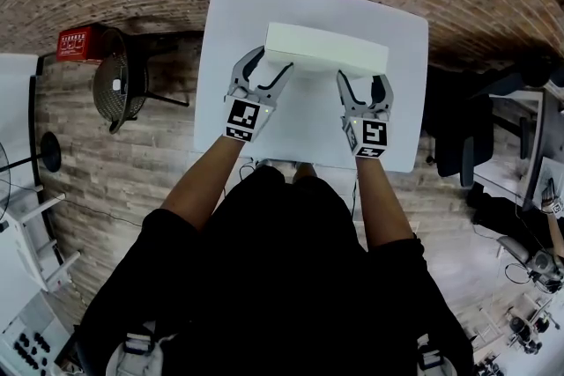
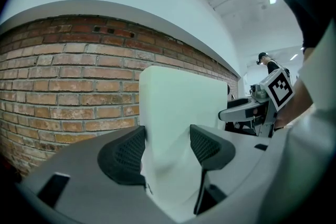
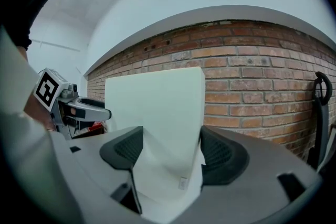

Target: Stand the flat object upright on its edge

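We see the white slab [image 1: 326, 48] standing upright on its long edge over the far part of the white surface [image 1: 304, 132], before a brick wall [image 3: 252, 86]. The left tool [image 1: 274, 59] pinches its left end and the right tool [image 1: 363, 80] pinches its right end, each with its pads set wide and pressed on the two broad faces. We cannot tell if the lower edge touches the surface.

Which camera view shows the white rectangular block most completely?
The head view: the white rectangular block shows its full length there, over the white table. The left and right gripper views each show only one end, close up.
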